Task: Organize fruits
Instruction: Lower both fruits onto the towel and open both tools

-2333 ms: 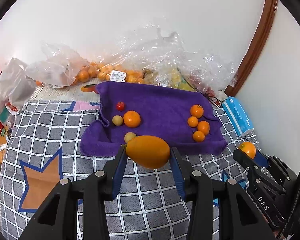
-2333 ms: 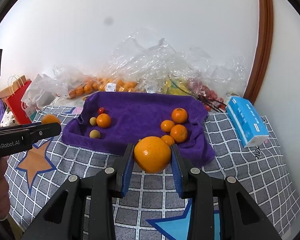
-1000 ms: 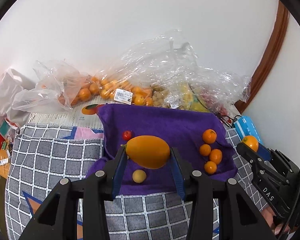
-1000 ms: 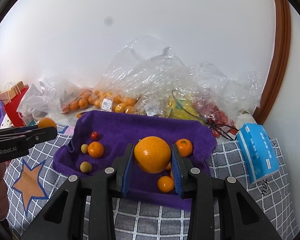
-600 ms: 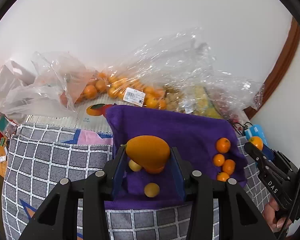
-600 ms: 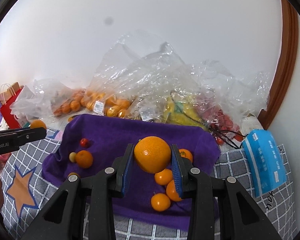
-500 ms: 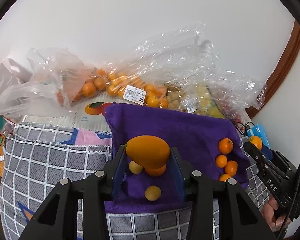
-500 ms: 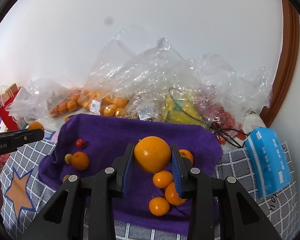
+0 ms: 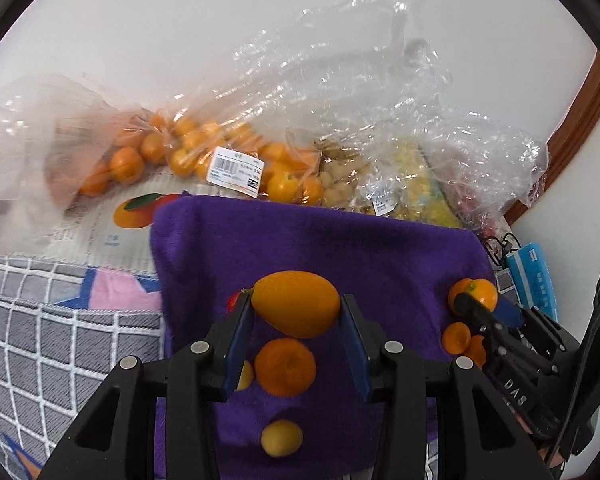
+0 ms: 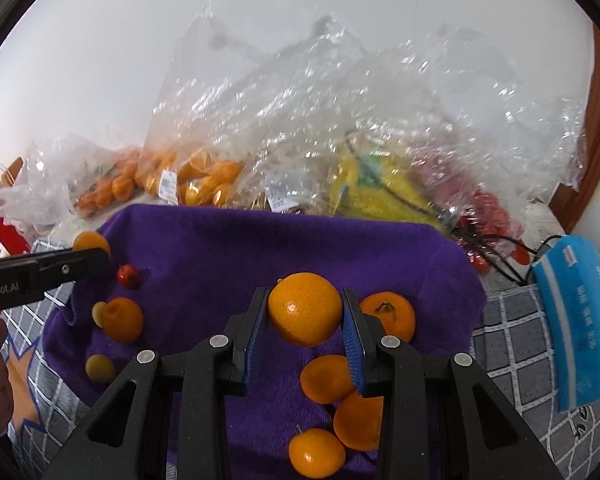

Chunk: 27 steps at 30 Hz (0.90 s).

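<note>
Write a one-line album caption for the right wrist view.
Right gripper carries an orange over a purple towel dotted with fruit.

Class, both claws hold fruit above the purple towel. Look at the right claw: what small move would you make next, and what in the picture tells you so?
Probably lower the right claw a little further and set its orange down beside the four oranges grouped on the purple towel. The claw is shut on the fruit directly above that group, so like would join like.
</note>
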### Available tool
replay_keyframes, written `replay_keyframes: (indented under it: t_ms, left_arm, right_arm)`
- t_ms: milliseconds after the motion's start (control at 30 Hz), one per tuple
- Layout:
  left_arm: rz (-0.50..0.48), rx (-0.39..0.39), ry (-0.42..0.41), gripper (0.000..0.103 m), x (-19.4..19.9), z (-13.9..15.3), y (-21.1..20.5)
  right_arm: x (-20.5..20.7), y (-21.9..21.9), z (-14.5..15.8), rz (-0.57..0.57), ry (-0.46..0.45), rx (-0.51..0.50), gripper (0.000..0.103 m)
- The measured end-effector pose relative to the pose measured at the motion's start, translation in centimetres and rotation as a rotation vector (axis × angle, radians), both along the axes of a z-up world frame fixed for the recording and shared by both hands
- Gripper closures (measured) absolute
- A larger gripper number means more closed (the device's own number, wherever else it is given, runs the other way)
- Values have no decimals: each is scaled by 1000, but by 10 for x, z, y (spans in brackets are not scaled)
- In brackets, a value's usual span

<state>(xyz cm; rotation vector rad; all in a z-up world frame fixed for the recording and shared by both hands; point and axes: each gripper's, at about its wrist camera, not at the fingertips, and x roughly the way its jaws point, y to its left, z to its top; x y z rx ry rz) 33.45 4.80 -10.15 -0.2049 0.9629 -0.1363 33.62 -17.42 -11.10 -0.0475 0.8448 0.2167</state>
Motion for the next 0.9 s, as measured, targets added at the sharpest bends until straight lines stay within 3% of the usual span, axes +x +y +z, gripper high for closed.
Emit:
replay_keyframes:
  t_ms: [400, 900]
  left_arm:
    - [-23, 20, 38, 62, 25, -23, -13]
    - [-33, 61, 92, 62, 42, -47, -24]
  right_arm:
    - [17, 7, -28, 12, 68, -11, 68]
    - [26, 14, -40, 16, 96, -32, 68]
